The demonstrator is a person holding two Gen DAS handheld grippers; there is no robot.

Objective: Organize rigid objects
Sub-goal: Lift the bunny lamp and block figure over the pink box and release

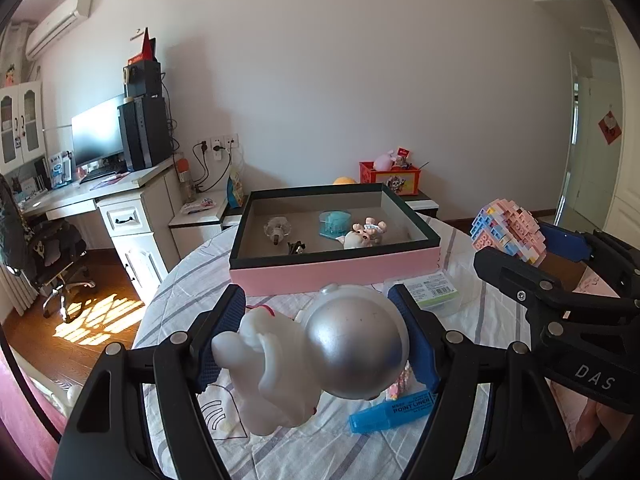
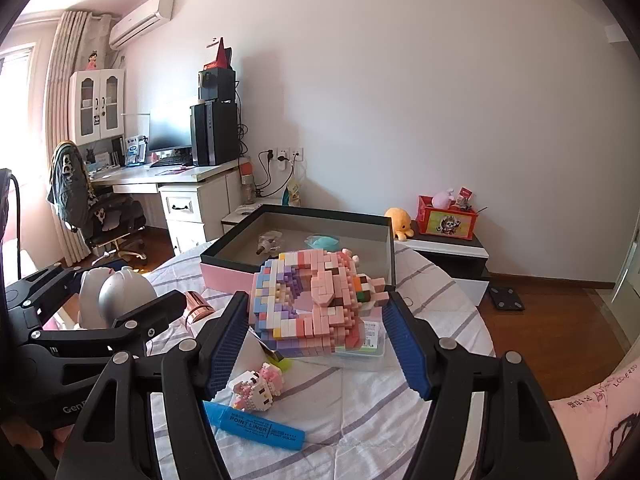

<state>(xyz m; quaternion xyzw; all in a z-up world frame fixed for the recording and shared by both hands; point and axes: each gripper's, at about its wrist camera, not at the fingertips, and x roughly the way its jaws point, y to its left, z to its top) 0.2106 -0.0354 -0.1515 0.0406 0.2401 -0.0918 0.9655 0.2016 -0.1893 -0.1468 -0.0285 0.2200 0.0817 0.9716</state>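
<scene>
My left gripper (image 1: 318, 300) is shut on a white astronaut figure with a silver helmet (image 1: 320, 356), held above the striped table; the figure also shows in the right wrist view (image 2: 116, 300). My right gripper (image 2: 316, 308) is shut on a pink and pastel brick-built model (image 2: 316, 304), also seen at the right of the left wrist view (image 1: 508, 232). Both are held in front of the pink box with a dark rim (image 1: 340, 274), which holds a small doll (image 1: 362, 234), a teal item (image 1: 335, 222) and a clear knob (image 1: 276, 230).
On the table lie a blue highlighter (image 2: 254, 426), a small pink brick figure (image 2: 258, 386), a clear plastic case with a label (image 1: 436, 292) and a copper-coloured item (image 2: 198, 306). A desk with a monitor stands left, a low cabinet with a red box behind.
</scene>
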